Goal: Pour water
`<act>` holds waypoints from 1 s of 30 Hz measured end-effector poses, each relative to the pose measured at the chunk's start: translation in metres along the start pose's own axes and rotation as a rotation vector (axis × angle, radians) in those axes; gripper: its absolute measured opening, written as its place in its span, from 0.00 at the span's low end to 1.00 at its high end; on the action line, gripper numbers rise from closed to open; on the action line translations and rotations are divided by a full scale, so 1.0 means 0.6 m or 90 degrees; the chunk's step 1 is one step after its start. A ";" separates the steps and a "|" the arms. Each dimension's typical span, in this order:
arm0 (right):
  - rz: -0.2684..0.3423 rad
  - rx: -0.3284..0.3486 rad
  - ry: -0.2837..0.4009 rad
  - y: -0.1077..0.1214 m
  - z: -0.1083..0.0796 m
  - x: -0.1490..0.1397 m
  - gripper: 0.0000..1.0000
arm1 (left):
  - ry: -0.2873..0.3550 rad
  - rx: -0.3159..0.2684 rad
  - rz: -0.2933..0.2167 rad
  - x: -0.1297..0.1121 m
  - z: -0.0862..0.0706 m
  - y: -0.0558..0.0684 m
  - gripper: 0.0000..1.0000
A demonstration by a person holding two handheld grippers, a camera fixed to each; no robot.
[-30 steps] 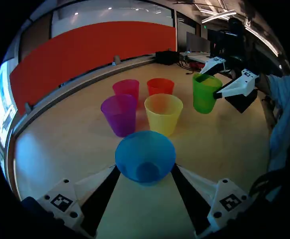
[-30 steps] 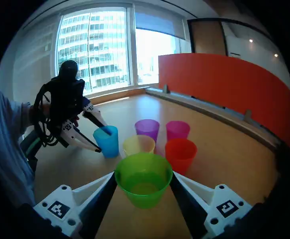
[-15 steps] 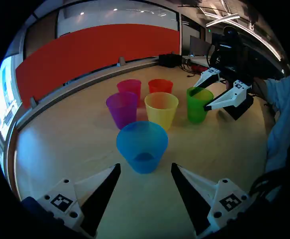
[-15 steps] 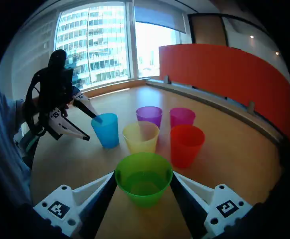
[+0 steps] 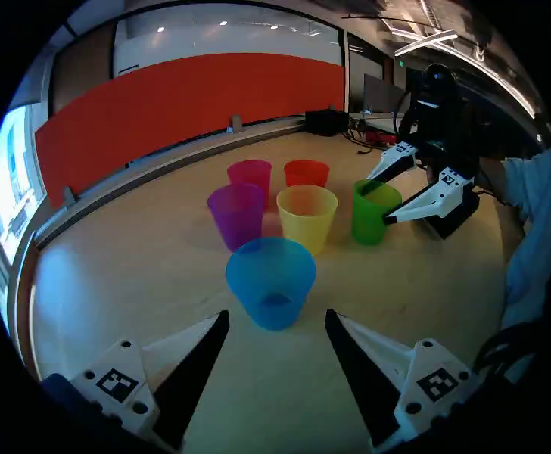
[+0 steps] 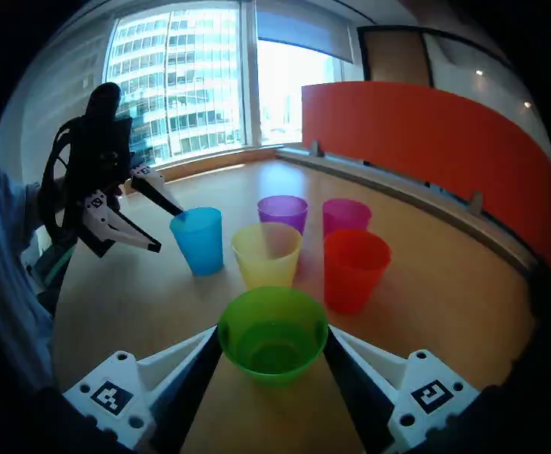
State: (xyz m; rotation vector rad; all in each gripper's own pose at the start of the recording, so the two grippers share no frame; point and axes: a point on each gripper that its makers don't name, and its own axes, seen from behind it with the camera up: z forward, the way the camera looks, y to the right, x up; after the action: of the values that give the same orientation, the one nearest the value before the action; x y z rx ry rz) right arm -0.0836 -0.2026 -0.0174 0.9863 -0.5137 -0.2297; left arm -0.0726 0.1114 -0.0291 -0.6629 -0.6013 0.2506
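Note:
A blue cup (image 5: 270,281) with a little water in it stands on the wooden table just beyond my left gripper (image 5: 275,316), which is open and holds nothing. From the right gripper view, that left gripper (image 6: 168,231) sits a short way off the blue cup (image 6: 197,240). My right gripper (image 6: 272,333) is shut on a green cup (image 6: 273,342) holding some water, its fingers pressing both sides near the rim. The green cup (image 5: 370,210) rests on the table beside the yellow cup (image 5: 306,217), with the right gripper (image 5: 381,193) around it.
Purple (image 5: 236,216), pink (image 5: 250,175) and red (image 5: 306,173) cups stand grouped with the yellow one in the middle of the table (image 5: 124,280). A low ledge and an orange wall (image 5: 169,98) run along the far side. A person's sleeve (image 5: 533,227) is at the right.
My left gripper has let go of the blue cup and drawn back from it. The right gripper has lowered the green cup onto the table next to the yellow cup.

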 end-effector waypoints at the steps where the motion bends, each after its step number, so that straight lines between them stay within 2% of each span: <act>1: 0.000 -0.001 0.000 0.000 -0.001 -0.001 0.94 | 0.000 -0.001 0.000 0.000 0.000 0.001 0.94; 7: 0.002 -0.008 -0.005 0.002 -0.006 -0.008 1.00 | 0.002 0.000 -0.002 0.002 -0.002 0.005 0.94; 13: 0.000 -0.021 -0.009 0.005 -0.022 -0.016 1.00 | 0.010 0.002 -0.018 0.005 -0.012 0.006 0.94; 23: 0.002 -0.052 -0.002 0.010 -0.071 -0.024 1.00 | 0.033 0.035 -0.024 0.005 -0.035 -0.006 0.94; 30: 0.008 -0.082 0.007 0.014 -0.112 -0.030 1.00 | 0.066 0.066 -0.024 0.014 -0.051 -0.015 0.94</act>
State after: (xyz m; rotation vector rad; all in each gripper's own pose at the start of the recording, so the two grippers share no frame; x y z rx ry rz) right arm -0.0653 -0.1414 -0.0461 0.8576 -0.4886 -0.2424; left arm -0.0471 0.0922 -0.0388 -0.5613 -0.4969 0.2094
